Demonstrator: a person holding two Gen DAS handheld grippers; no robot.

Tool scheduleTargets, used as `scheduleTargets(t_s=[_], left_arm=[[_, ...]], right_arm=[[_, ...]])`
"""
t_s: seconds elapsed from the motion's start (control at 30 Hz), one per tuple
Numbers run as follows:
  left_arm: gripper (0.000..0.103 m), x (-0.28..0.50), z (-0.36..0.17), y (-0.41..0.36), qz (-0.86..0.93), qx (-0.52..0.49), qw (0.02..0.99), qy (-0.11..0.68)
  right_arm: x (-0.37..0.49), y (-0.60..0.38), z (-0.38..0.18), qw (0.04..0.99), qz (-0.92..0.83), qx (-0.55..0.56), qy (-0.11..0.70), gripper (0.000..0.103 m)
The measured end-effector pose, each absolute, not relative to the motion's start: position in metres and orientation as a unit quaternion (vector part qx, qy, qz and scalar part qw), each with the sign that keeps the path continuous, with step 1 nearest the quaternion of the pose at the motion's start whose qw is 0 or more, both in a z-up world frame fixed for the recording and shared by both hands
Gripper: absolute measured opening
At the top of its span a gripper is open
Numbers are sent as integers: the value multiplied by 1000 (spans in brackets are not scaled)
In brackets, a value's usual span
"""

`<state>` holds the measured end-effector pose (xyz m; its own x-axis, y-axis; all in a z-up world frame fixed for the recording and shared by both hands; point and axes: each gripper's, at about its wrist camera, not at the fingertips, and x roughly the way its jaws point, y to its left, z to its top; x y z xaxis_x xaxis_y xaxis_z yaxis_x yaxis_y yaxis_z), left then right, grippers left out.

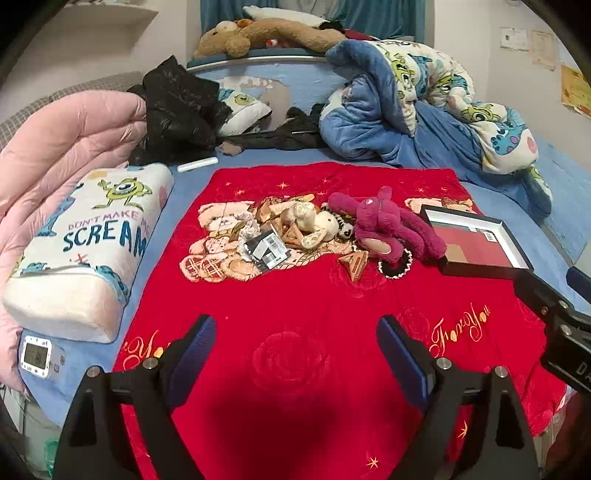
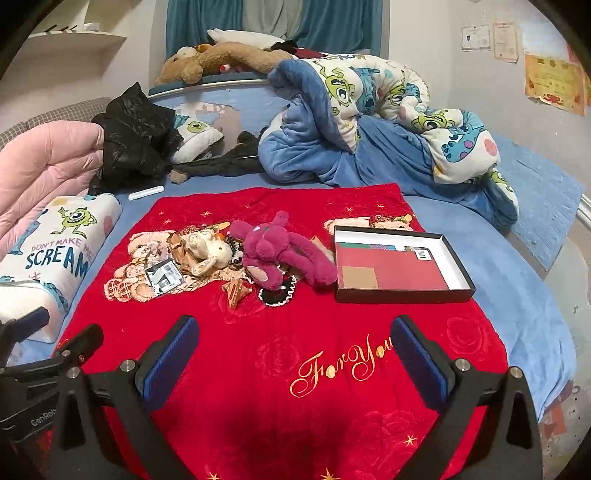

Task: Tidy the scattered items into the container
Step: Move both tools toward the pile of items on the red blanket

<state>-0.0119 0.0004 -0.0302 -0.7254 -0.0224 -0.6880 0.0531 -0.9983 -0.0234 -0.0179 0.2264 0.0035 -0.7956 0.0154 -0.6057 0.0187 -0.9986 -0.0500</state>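
Note:
A shallow black box [image 2: 399,267] with a red lining lies open on the red blanket [image 2: 288,369], right of a pile of small items; it also shows in the left wrist view [image 1: 476,240]. The pile holds a magenta plush bear [image 2: 280,249] [image 1: 388,225], a cream plush [image 2: 208,253] [image 1: 314,221], an orange hair clip [image 2: 234,291] [image 1: 354,262], a black-and-white scrunchie [image 2: 277,293] and a tagged black packet [image 2: 164,280] [image 1: 266,249]. My left gripper [image 1: 295,354] and right gripper [image 2: 295,358] are both open and empty, hovering over the near blanket, well short of the pile.
A Monsters pillow [image 1: 85,247] and pink quilt [image 1: 62,147] lie at left, a black jacket [image 1: 177,110] and blue cartoon duvet [image 1: 424,107] at the back. A small digital clock [image 1: 35,356] sits by the pillow. A brown plush [image 1: 266,35] lies on the headboard.

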Motion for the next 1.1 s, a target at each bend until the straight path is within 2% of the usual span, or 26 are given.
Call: scheduleTargets(t_s=[0.1,0.73,0.9,1.1], left_arm=[[103,-10,-28,-1,-935,352,27,14],[103,-20,-29,0,-938,347,16,1],[103,-41,-36,-2,-934,356,-3,18],[103,-77,-55,0,-933,359,-16,-3]], right_arm=[[-18,225,3,0,-947,320,30,103],[-24,225,0,6,-945,326,24,103],[-37,227,-4,3,-944,328,15,103],[-63,228,-16,15,-944,331,8,103]])
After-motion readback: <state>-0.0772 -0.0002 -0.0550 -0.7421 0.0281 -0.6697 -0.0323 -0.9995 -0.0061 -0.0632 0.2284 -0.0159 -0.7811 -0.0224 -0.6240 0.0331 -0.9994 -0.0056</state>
